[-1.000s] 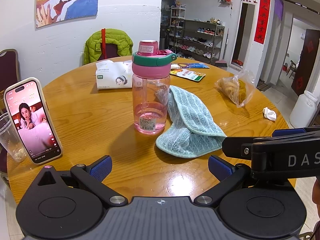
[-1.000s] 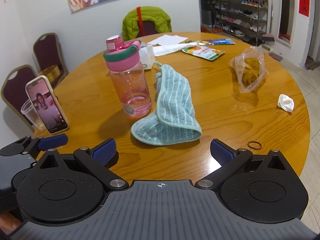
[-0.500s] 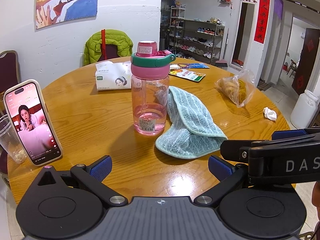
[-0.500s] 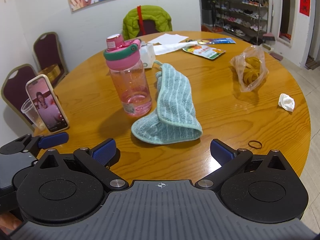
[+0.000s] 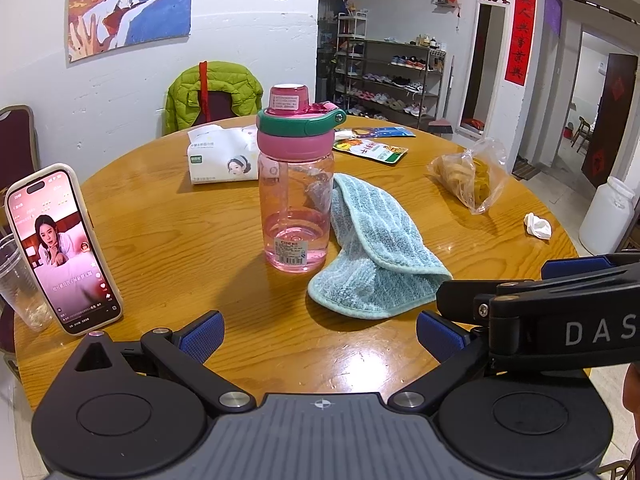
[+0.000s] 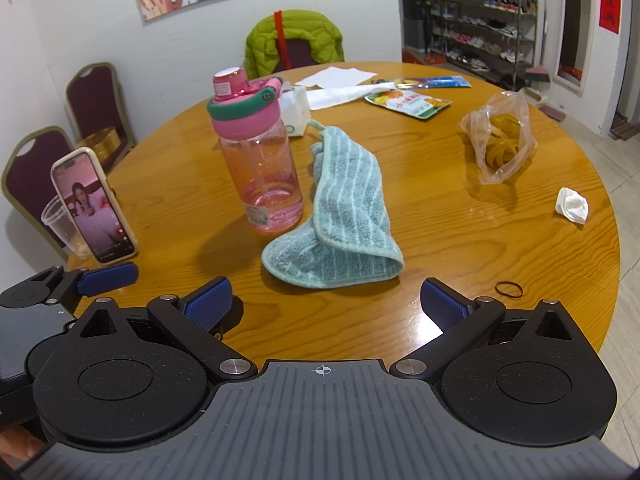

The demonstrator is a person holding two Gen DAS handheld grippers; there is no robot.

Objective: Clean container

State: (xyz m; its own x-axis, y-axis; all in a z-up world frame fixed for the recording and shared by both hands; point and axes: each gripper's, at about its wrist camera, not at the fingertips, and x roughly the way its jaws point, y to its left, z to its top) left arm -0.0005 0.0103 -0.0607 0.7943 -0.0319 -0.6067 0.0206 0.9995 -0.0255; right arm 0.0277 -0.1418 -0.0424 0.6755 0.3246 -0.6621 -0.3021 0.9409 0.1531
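Pink translucent plastic, upright on the round wooden table (image 5: 160, 240): the bottle (image 5: 295, 196), capped in pink with a green carry ring, a little liquid at the bottom. Seen from the left wrist, dead ahead of the left gripper (image 5: 318, 334), long axis vertical, squarely between the two blue pads. Just right of it and touching its base, a folded teal cloth (image 5: 376, 256). Left gripper spread wide, holding nothing, touching nothing. Off to the left, a phone (image 5: 60, 248) propped against a clear plastic cup (image 5: 16, 284).

From the right wrist, the same bottle (image 6: 256, 160) ahead but left of centre; the cloth (image 6: 340, 220) nearly straight ahead of the right gripper (image 6: 324, 300). Right gripper likewise wide apart and empty. Near its right pad, a black rubber band (image 6: 509, 289) on the wood.

Judged from this: bottle nearer the left, cloth nearer the right — likely bottle steadied by one, cloth taken by the other. No cleaning begun yet.
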